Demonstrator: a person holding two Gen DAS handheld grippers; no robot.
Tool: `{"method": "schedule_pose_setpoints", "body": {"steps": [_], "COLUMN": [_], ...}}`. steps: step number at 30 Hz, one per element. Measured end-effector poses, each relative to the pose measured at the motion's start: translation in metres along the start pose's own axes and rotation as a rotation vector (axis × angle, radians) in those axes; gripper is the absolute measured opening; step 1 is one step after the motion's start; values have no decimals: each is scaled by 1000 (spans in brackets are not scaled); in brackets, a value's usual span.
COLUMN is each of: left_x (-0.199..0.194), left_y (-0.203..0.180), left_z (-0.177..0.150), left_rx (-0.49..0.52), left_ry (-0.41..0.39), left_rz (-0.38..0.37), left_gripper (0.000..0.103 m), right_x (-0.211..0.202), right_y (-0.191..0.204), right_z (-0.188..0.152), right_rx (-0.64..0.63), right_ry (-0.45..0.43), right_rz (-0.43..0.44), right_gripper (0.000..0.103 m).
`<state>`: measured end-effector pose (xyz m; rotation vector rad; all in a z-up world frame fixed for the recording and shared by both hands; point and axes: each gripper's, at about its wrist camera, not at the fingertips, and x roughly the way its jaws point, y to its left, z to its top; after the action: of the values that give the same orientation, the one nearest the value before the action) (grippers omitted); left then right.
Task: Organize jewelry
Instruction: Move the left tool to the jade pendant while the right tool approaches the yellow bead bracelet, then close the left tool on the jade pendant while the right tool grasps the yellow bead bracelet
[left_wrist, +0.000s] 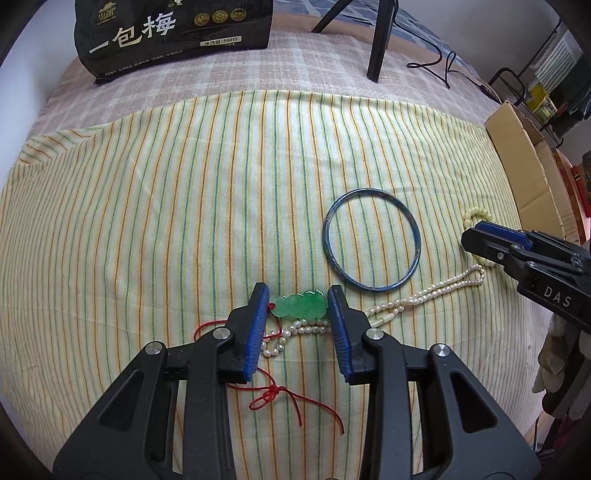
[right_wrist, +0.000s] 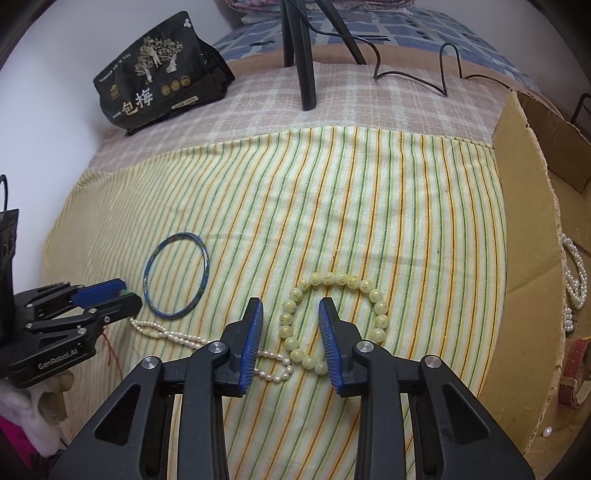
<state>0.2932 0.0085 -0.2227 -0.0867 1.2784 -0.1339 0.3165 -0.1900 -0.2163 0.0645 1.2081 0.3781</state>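
Striped cloth on bed, white wall

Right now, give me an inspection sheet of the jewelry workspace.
Surface: striped yellow cloth over a checked blanket.
Job's things: green jade pendant on red cord, blue ring bangle, white pearl strand, yellow bead bracelet; cardboard box already holds pearls.
Clutter: black snack bag.
Grippers: left hand-held gripper straddles the pendant, pads not touching; right hand-held gripper straddles the bracelet's beads, not touching.
Cables: black cable beyond the cloth.
Surroundings: black tripod legs.
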Motion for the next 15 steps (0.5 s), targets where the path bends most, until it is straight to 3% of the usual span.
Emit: {"method": "schedule_pose_setpoints", "body": {"steps": [5, 10, 15], "left_x": [-1, -6, -17], "left_y": [0, 3, 10], "left_z": [-1, -3, -3], "left_rx": [3, -3, -25], "left_ry": [-9, -17, -42], "left_rz": [-1, -8, -16], "left_gripper": [33, 32, 32], "right_x": [3, 4, -2], "right_y": [8, 16, 14], "right_z": [-1, -4, -6], "right_rx": [-42, -112, -101], "right_ry": [2, -6, -21], "right_rz": [-37, -83, -62], "right_gripper": [28, 9, 7]}}
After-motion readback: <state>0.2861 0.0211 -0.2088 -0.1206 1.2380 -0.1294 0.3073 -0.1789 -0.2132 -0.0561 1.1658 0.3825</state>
